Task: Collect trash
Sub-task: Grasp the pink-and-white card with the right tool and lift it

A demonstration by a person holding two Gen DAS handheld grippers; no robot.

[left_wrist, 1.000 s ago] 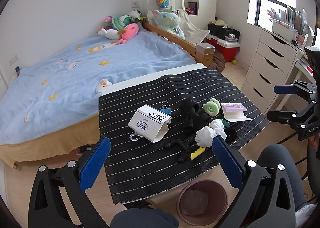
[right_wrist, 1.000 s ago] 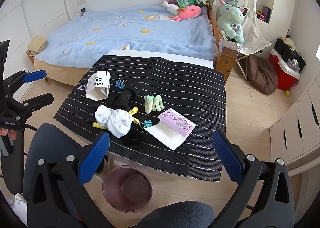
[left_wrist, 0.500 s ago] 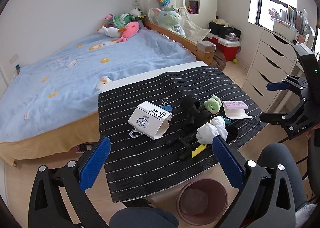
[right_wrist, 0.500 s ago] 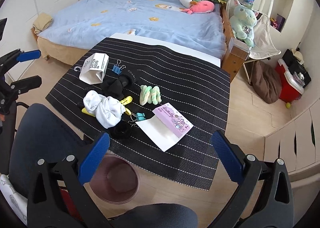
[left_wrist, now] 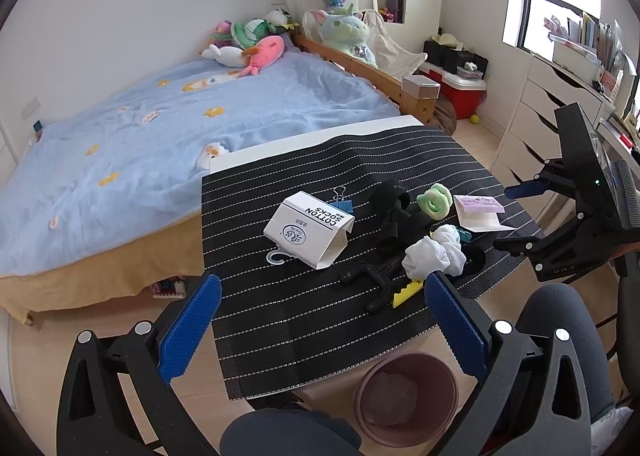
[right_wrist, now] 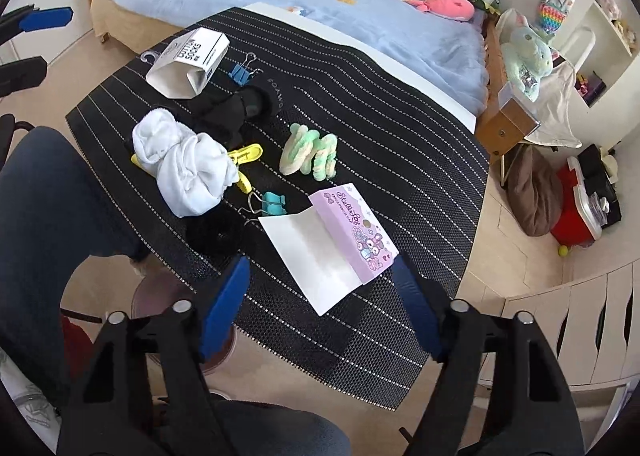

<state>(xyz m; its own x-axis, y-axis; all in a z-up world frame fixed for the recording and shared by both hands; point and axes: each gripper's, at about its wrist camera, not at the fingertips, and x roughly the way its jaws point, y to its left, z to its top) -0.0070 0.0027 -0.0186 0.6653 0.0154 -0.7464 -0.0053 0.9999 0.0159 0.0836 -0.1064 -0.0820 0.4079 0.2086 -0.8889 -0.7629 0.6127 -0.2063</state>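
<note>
On the black striped mat (right_wrist: 400, 160) lies a white and purple paper card (right_wrist: 328, 248), also in the left wrist view (left_wrist: 478, 212). My right gripper (right_wrist: 320, 288) hangs just over the card's near end. Its jaws are closing, the card lies between them, and the pads do not press on it. The right gripper (left_wrist: 516, 216) shows at the right edge of the left wrist view. A white "cotton socks" box (left_wrist: 308, 230) lies further left on the mat. My left gripper (left_wrist: 322, 296) stands open over the mat's near edge with nothing in it.
A pink waste bin (left_wrist: 406, 392) stands on the floor below the mat's near edge. On the mat lie a white sock bundle (right_wrist: 188, 168), green fluffy socks (right_wrist: 310, 154), black socks (right_wrist: 244, 106), binder clips and yellow clips. A bed stands behind, drawers (right_wrist: 560, 336) to the right.
The right gripper has come down and rolled toward the white and purple card, and its jaws have narrowed. The left gripper has stayed in place.
</note>
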